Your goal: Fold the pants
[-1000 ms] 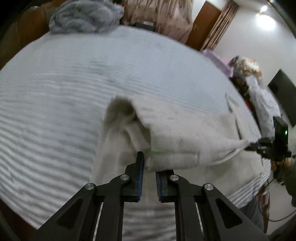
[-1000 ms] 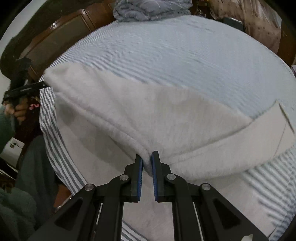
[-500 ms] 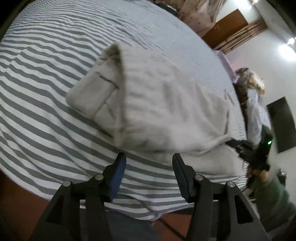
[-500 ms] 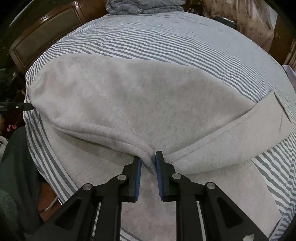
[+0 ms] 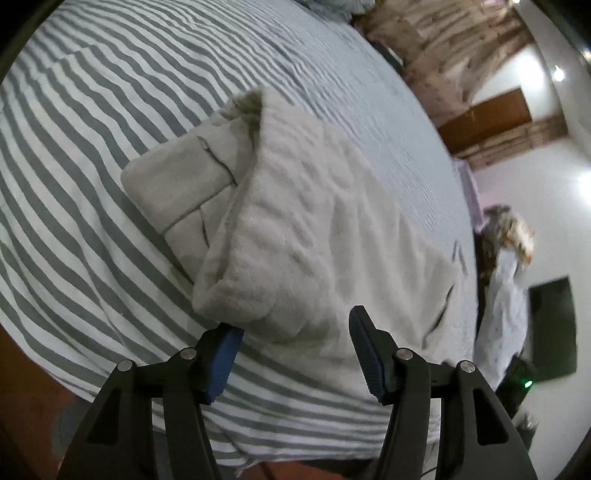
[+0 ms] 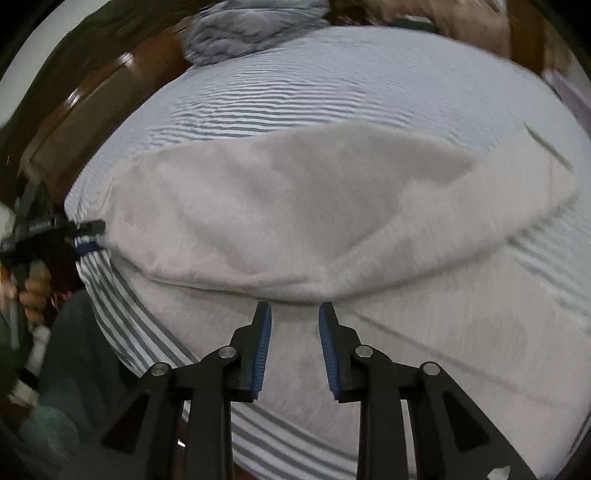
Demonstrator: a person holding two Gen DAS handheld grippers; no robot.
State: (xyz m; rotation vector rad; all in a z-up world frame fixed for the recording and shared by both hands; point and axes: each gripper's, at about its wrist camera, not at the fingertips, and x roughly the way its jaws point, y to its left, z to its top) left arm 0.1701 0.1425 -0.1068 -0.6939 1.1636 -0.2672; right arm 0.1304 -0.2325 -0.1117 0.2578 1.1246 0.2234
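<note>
Light grey fleece pants (image 5: 332,221) lie folded over on the striped bed (image 5: 74,166), the cuffed end at the left. My left gripper (image 5: 295,325) hovers at the near corner of the fold. Its jaws are opening, and the cloth corner sits loosely between them without being pressed. In the right wrist view the pants (image 6: 295,210) spread wide, their folded edge just beyond my right gripper (image 6: 294,308). Its jaws are opening too, over the lower layer, with nothing pinched. The left gripper (image 6: 94,236) shows at the pants' left end, held by a hand (image 6: 33,288).
A crumpled blue-grey blanket (image 6: 255,29) lies at the head of the bed, beside a dark wooden headboard (image 6: 92,110). Curtains (image 5: 443,55), a wooden door (image 5: 487,114) and a pile of clothes (image 5: 509,236) stand beyond the far side. A green sleeve (image 6: 74,350) is at the bed's edge.
Both grippers let go of the folded edge and their jaws spread apart. The lifted upper layer dropped flat onto the lower one. The left wrist rolled, and both hands drew back slightly.
</note>
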